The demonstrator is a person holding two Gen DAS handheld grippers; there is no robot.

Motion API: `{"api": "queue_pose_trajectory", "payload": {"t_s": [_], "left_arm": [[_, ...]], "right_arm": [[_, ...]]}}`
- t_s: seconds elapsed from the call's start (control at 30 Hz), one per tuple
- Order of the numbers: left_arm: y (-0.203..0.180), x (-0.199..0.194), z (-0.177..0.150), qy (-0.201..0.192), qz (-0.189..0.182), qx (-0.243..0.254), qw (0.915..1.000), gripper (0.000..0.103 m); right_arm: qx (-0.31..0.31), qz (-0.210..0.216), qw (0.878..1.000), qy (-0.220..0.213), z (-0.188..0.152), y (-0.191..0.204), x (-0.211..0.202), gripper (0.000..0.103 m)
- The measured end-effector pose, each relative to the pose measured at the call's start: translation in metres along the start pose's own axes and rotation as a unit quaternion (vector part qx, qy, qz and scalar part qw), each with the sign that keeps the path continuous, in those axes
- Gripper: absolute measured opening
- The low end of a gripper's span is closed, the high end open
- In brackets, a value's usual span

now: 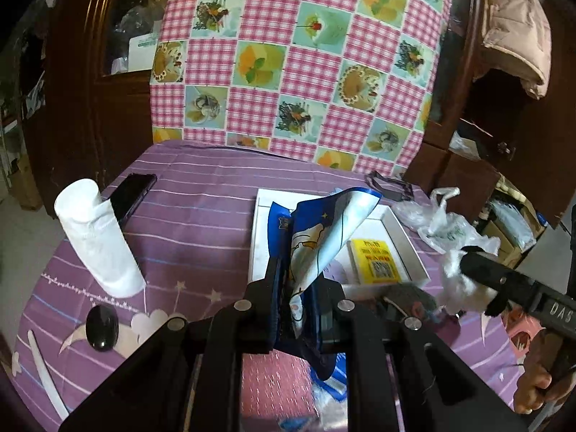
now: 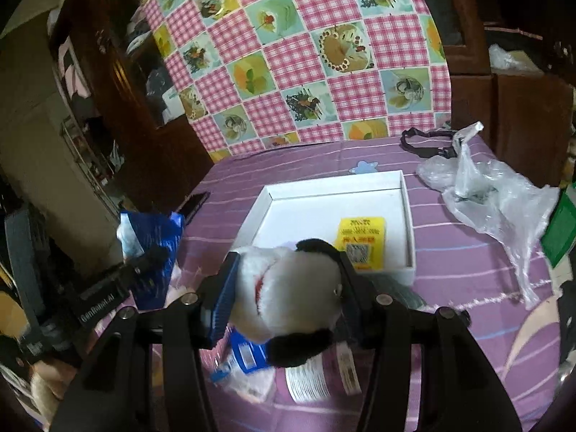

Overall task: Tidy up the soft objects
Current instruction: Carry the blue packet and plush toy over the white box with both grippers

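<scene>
one blue cloth, one plush toy, perhaps panda

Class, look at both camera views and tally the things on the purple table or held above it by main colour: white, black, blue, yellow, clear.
White: 3 – roll, box, plush toy
Black: 3 – phone, oval stone, strap
Blue: 1 – cloth
Yellow: 1 – card
Clear: 1 – plastic bag
Total: 9

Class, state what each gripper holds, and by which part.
Left gripper pinches the blue printed pouch by its lower edge. Right gripper clamps the white plush toy across its body.
</scene>
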State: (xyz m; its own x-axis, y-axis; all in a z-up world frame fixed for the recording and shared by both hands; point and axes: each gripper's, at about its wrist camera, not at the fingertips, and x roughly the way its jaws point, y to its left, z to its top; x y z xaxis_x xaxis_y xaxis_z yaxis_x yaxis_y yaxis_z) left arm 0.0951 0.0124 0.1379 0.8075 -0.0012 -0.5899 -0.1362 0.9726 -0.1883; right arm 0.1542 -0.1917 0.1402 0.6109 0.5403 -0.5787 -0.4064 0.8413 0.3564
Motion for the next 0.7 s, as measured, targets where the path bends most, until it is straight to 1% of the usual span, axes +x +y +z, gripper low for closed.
{"api": "queue_pose_trajectory", "payload": {"t_s": [0.13,0.27,0.37,0.47,0.53,0.6,0.63,0.67,0.7], "left_arm": [[0.006,0.017,0.012,0.002,0.006,-0.005,1.0000,0.013],[0.005,0.033,0.030,-0.006,0.030,-0.004,0.9995,0.013],[0.002,0.047,0.040,-0.008,0.038,-0.003,0.9993,0.013],[-0.001,0.063,0.050,-0.003,0.046,-0.003,0.9989,0.013],[-0.005,0.078,0.053,-0.002,0.069,0.003,0.9976,0.013],[-0.010,0.092,0.050,-0.002,0.100,0.025,0.9947,0.013],[-0.013,0.100,0.046,-0.001,0.119,0.041,0.9920,0.013],[-0.014,0.105,0.043,0.000,0.131,0.049,0.9901,0.013],[-0.014,0.112,0.038,0.004,0.143,0.053,0.9883,0.013]], "right_arm": [[0.019,0.013,1.000,-0.001,0.021,0.000,0.017,0.054],[0.029,0.019,0.999,-0.006,0.042,0.003,0.035,0.054],[0.052,0.028,0.998,0.001,0.060,0.000,0.053,0.054],[0.064,0.026,0.998,0.005,0.076,-0.004,0.073,0.054],[0.071,0.018,0.997,0.002,0.081,-0.008,0.087,0.054],[0.073,0.010,0.997,-0.001,0.082,-0.012,0.098,0.054],[0.077,-0.002,0.997,-0.002,0.080,-0.017,0.103,0.054],[0.084,-0.018,0.996,-0.003,0.077,-0.022,0.110,0.054],[0.087,-0.024,0.996,-0.001,0.076,-0.026,0.114,0.054]]}}
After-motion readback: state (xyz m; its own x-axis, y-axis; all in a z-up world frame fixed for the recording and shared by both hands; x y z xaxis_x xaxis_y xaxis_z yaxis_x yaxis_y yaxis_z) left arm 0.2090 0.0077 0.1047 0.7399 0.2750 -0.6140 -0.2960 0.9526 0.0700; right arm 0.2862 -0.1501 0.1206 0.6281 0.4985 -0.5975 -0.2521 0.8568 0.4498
